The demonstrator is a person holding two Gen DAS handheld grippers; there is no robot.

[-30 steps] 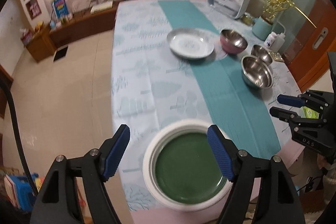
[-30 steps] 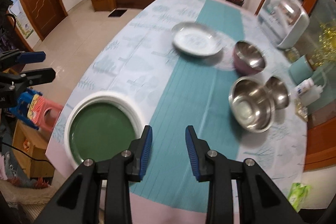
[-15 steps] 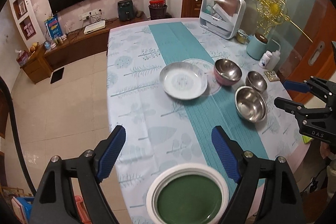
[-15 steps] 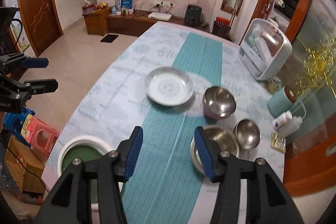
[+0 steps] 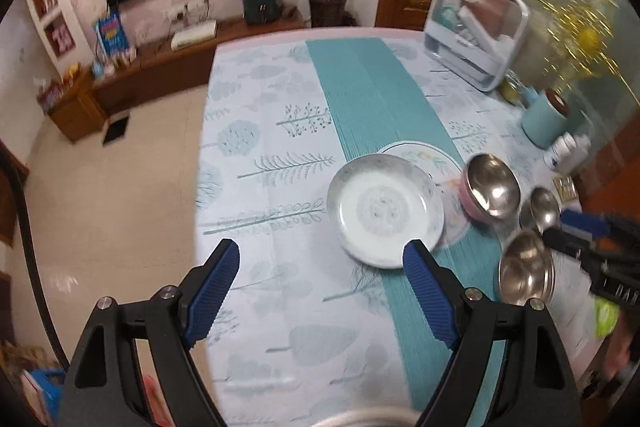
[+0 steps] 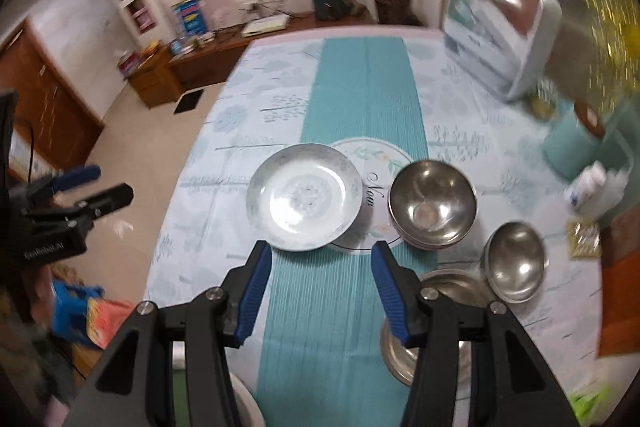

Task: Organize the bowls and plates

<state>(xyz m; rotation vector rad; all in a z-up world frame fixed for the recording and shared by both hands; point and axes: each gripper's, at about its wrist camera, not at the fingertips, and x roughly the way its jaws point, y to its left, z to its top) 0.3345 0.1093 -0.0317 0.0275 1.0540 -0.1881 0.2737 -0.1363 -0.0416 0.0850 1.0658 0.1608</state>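
Before the left gripper (image 5: 320, 267), whose blue fingers (image 5: 212, 285) are spread wide with nothing between them, a white plate (image 5: 385, 209) is seen lying empty on the surface (image 5: 260, 187), partly over a round mat (image 5: 430, 155) on the teal runner (image 5: 372, 95). To its right a steel bowl (image 5: 491, 187) with a pink outside is set on the mat's edge, empty. Beyond it a small bowl (image 5: 543, 205) and a large bowl (image 5: 526, 273) are placed, both empty; the right gripper (image 5: 576, 231) is seen above them, blurred. A white rim (image 5: 368, 419) is glimpsed at the bottom edge. A clear-lidded rack (image 5: 476, 27) is stood at the far right corner; its contents cannot be made out.

Through the right wrist view, the right gripper (image 6: 320, 277) is held above the runner (image 6: 362, 87), fingers (image 6: 386, 287) apart and empty. The plate (image 6: 306, 202) is shown just ahead, overlapping the mat (image 6: 376, 187). The pink-sided bowl (image 6: 433, 205) is beside it, the small bowl (image 6: 516, 261) further right, and the large bowl (image 6: 404, 355) partly hidden behind the right finger. The left gripper (image 6: 86, 187) is seen at the left, fingers apart.
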